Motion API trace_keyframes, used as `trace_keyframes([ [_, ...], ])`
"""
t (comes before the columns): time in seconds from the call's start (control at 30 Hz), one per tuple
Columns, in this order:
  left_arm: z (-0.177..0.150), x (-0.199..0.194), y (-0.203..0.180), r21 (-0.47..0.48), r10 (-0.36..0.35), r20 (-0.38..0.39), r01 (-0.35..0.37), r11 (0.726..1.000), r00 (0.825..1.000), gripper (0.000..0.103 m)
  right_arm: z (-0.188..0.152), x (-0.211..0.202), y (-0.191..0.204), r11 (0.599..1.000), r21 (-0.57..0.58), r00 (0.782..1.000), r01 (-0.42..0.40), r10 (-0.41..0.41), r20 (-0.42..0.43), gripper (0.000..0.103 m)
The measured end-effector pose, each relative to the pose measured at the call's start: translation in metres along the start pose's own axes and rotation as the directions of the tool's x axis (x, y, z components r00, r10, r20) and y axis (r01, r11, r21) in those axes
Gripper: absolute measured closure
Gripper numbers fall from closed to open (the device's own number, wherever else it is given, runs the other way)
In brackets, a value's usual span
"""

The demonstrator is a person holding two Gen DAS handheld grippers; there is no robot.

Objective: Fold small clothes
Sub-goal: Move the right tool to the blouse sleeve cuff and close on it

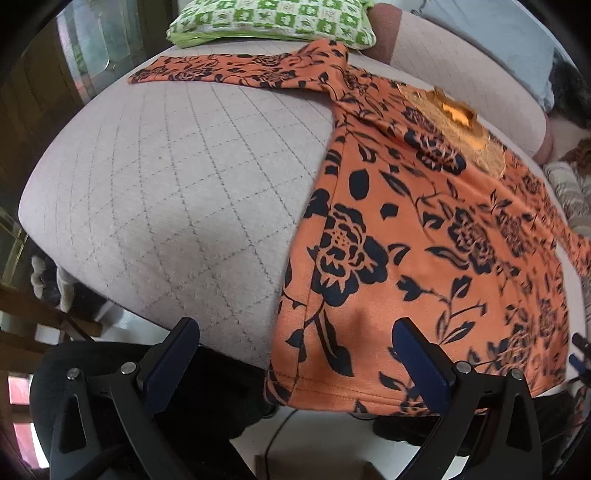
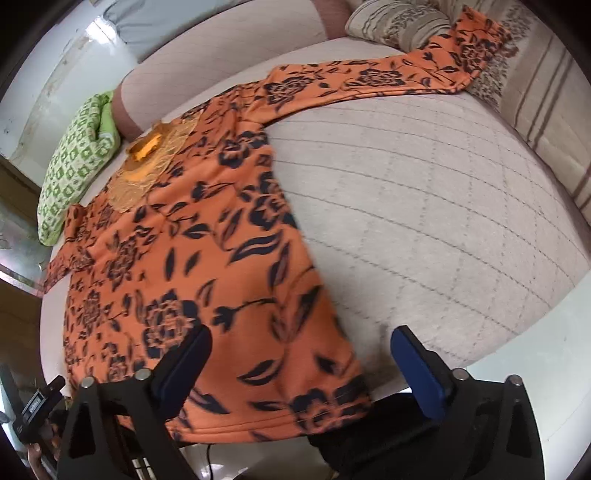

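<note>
An orange long-sleeved top with a black flower print (image 1: 424, 236) lies spread flat on a pale quilted sofa seat (image 1: 166, 192), sleeves out to both sides, hem hanging over the front edge. My left gripper (image 1: 295, 354) is open, its jaws standing either side of the hem's left corner, holding nothing. In the right wrist view the same top (image 2: 207, 258) lies left of centre. My right gripper (image 2: 303, 358) is open around the hem's right corner, empty. Each sleeve reaches far out: the left sleeve (image 1: 221, 70) and the right sleeve (image 2: 388, 77).
A green and white patterned cushion (image 1: 273, 18) lies behind the top at the back of the seat. A beige striped cushion (image 2: 402, 22) sits at the right end under the sleeve's cuff. The sofa back (image 1: 461, 55) rises behind. Floor and a cable show below the front edge.
</note>
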State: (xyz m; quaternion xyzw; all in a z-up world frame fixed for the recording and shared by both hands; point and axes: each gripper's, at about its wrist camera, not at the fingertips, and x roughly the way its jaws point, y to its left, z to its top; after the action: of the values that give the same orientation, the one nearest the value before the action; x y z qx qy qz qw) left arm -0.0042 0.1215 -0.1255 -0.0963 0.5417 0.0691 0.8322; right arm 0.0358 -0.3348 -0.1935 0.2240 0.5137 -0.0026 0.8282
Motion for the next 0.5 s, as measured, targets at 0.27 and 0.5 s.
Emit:
trace_keyframes([
  [0.27, -0.014, 0.023, 0.006, -0.035, -0.043, -0.077, 0.041, 0.999, 0.996, 0.033, -0.018, 0.008, -0.004, 1.0, -0.004, 0.998, -0.02, 0.02, -0.064, 0.075],
  [0.5, -0.007, -0.007, 0.007, -0.038, -0.131, -0.032, 0.129, 0.991, 0.991, 0.095, -0.019, -0.005, -0.004, 0.985, 0.041, 0.981, -0.17, 0.172, -0.083, 0.098],
])
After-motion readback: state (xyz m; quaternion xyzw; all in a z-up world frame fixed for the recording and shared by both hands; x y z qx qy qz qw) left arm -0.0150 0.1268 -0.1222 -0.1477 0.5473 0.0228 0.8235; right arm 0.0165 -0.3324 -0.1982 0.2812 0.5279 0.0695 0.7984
